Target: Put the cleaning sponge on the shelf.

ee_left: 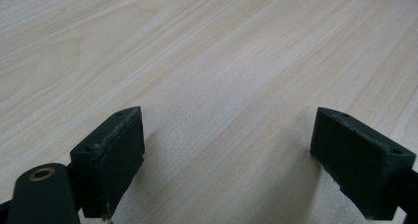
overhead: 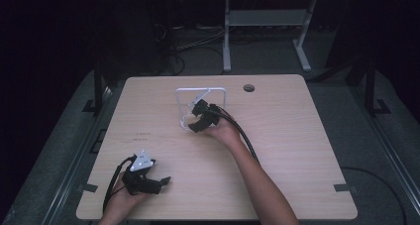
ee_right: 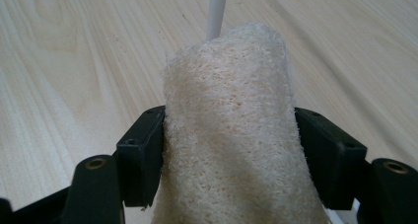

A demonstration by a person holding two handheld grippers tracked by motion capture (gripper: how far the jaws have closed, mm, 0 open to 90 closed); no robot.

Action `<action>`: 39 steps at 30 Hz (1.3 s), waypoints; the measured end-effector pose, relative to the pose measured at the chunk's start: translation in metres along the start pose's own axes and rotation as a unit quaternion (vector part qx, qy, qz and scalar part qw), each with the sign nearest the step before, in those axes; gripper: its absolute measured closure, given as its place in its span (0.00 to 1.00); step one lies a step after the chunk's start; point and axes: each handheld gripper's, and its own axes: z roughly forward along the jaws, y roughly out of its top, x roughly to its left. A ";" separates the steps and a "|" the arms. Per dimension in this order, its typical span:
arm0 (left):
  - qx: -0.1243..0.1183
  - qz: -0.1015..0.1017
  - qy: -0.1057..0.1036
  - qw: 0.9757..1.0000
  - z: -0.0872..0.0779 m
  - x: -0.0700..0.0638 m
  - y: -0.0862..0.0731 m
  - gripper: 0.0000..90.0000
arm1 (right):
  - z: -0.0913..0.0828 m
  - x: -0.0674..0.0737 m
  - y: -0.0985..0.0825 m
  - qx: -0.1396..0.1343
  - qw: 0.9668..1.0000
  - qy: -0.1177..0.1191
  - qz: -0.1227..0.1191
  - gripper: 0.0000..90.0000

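While the right gripper (overhead: 194, 125) reaches to the white wire frame (overhead: 201, 90) near the middle of the tabletop (overhead: 297, 150), its jaws are pressed on both sides of a cream cloth (ee_right: 231, 135), a rough, spongy material that rises between them. One thin white bar of the frame stands just behind the cloth in the right gripper view. Well apart from the frame, near the front edge of the tabletop, the left gripper (overhead: 161, 181) lies low in the person's left hand (overhead: 121, 205); its jaws are wide apart with only bare wood between them. A round hole (overhead: 248, 88) is beside the frame, toward the far edge
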 end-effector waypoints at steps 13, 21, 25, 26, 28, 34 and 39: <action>0.001 0.003 -0.002 1.000 0.000 0.000 0.000 0.14 | 0.013 -0.001 0.001 0.013 1.000 -0.008 -0.002 0.35; 0.001 0.002 -0.002 1.000 0.000 0.000 0.000 0.14 | 0.015 -0.002 0.000 0.019 1.000 -0.009 0.002 0.32; 0.001 0.002 -0.002 1.000 0.000 0.000 0.000 0.14 | 0.012 -0.002 0.000 0.016 1.000 -0.012 0.004 0.29; 0.001 0.002 -0.002 1.000 0.000 0.000 0.000 0.14 | 0.010 -0.002 0.001 0.014 1.000 -0.014 0.003 0.29; 0.001 0.002 -0.003 1.000 0.000 0.000 0.000 0.14 | 0.006 -0.001 0.002 0.012 1.000 -0.015 0.002 0.29; 0.002 0.004 -0.002 1.000 0.000 0.000 0.000 0.14 | -0.013 0.000 0.005 -0.004 1.000 -0.022 -0.001 0.28; 0.002 0.003 -0.002 1.000 0.000 0.000 0.000 0.14 | -0.028 0.003 0.004 -0.010 1.000 -0.020 0.000 0.30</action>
